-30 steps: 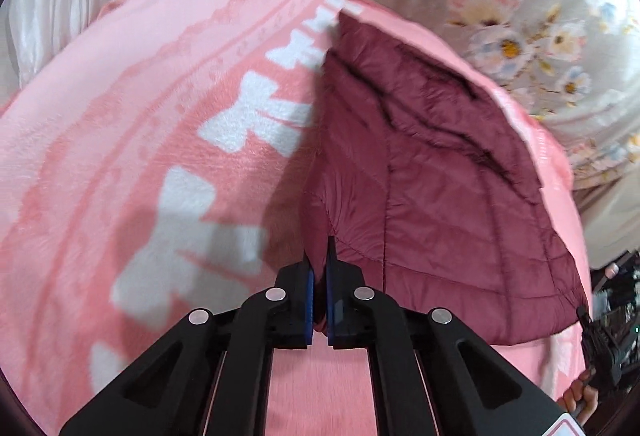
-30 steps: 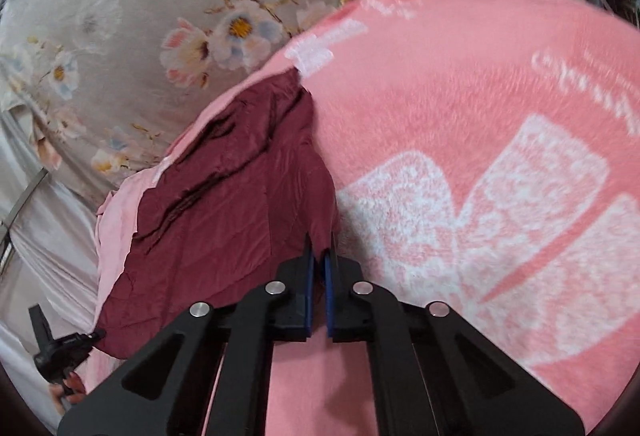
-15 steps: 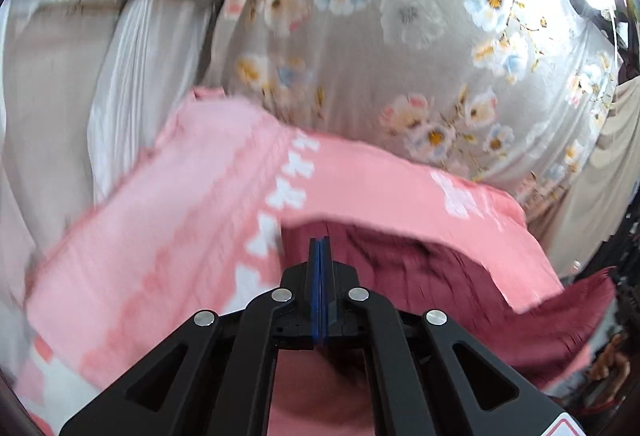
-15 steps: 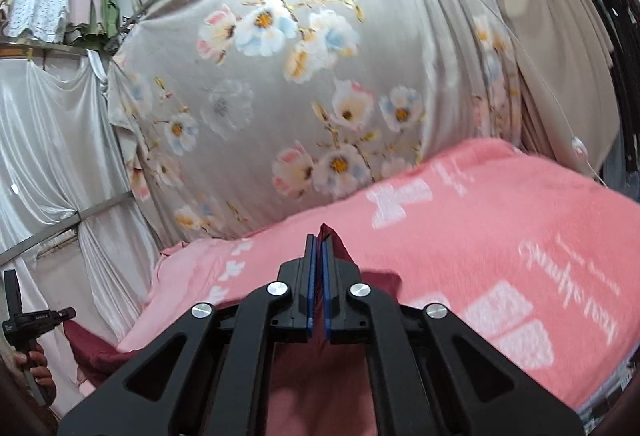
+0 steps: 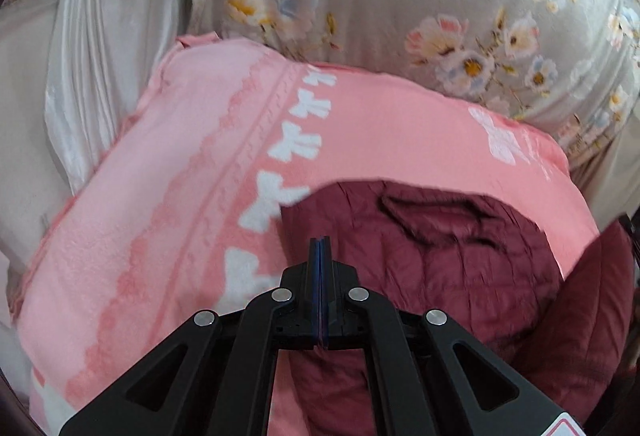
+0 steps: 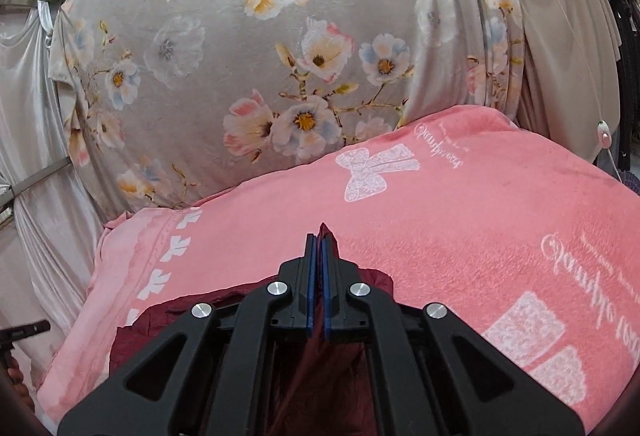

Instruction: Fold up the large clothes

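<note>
**Jacket edge lifted off the blanket by both grippers**

The maroon jacket (image 5: 460, 268) is spread on the pink blanket (image 5: 180, 195), which is taken here as the landmark. A second ago both grippers were low at the near hem, and the jacket was lying flat. Now the hem is raised above the blanket, while the far part with the collar is still resting on it, toward the flowered curtain (image 6: 280, 55).

The left gripper (image 5: 319, 248) is closed. The jacket is seen just under its tips, so a thin edge is probably clamped, but the cloth between the pads cannot be seen clearly. The right gripper (image 6: 318, 248) is closed on the jacket: a small point of maroon cloth is seen above its tips.

It is judged that a fold was started. The lifted hem should next be carried over the blanket toward the collar. The slippery cloth could be lost from the left pinch.
</note>
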`<state>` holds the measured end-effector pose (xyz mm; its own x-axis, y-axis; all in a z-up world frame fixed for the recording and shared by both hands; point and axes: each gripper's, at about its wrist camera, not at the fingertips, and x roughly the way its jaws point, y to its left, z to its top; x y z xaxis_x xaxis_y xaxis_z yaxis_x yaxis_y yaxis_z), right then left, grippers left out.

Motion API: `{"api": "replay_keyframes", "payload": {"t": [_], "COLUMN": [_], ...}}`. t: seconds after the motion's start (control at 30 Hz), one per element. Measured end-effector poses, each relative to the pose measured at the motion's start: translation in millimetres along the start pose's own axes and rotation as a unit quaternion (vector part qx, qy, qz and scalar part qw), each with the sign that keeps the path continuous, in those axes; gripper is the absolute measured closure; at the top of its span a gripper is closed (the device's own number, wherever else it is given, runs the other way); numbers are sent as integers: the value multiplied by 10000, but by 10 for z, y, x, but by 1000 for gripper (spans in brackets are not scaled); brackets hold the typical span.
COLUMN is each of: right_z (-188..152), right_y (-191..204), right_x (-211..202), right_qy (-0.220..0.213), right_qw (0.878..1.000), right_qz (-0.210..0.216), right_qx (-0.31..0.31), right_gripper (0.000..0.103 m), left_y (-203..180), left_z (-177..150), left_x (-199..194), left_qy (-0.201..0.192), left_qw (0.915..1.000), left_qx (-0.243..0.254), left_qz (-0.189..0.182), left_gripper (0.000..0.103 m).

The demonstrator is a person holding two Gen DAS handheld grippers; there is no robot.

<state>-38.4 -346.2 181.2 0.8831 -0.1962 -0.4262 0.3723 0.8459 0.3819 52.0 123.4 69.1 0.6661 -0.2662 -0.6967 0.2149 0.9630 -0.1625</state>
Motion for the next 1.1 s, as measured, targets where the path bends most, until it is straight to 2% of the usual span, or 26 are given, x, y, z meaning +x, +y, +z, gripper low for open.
{"api": "replay_keyframes", "payload": {"t": [0.07,0.17,0.23,0.3,0.4,0.53,0.63,0.73,0.83,0.9,0.97,1.07,1.1], "right_z": [33,13,-11,-29,-27,-24,-38,-40,-56,-62,-66,-70,-71], "right_y": [-3,-10,-29,-50,-51,13,60,59,74,89,100,107,111], "right_x": [38,64,47,-3,-89,-190,-247,-270,-317,-346,-374,-385,-388], "right_qy": [12,42,49,36,-1,-47,-79,-87,-94,-99,-106,-110,-106], "right_qw": [10000,10000,9999,9999,9999,9996,9991,9991,9989,9987,9986,9986,9986], "right_qz": [-46,-86,-104,-113,-145,-239,-339,-351,-393,-427,-437,-435,-431], "right_qx": [-40,-10,24,60,27,-123,-241,-239,-236,-267,-279,-272,-279], "right_gripper": [102,102,102,102,102,102,102,102,102,102,102,102,102], "left_y": [-45,-53,-25,23,130,226,268,279,266,256,257,273,289], "left_z": [-162,-468,-738,-982,-1250,-1625,-1868,-2109,-2254,-2312,-2381,-2485,-2531], "left_x": [2,14,-6,-65,-152,-168,-122,-30,31,46,96,194,209], "left_qy": [197,734,1261,1526,1861,2411,2744,3051,3119,3068,3134,3289,3342], "left_qw": [9997,9964,9900,9858,9769,9550,9416,9165,8905,8835,8785,8696,8712], "left_qx": [11,-66,-140,-230,-518,-955,-1123,-1518,-1912,-2017,-2090,-2270,-2301], "left_qz": [-105,-411,-620,-661,-908,-1441,-1598,-2094,-2705,-2910,-2938,-2900,-2764], "left_gripper": [101,97,83,66,60,57,57,57,57,57,57,57,57]}}
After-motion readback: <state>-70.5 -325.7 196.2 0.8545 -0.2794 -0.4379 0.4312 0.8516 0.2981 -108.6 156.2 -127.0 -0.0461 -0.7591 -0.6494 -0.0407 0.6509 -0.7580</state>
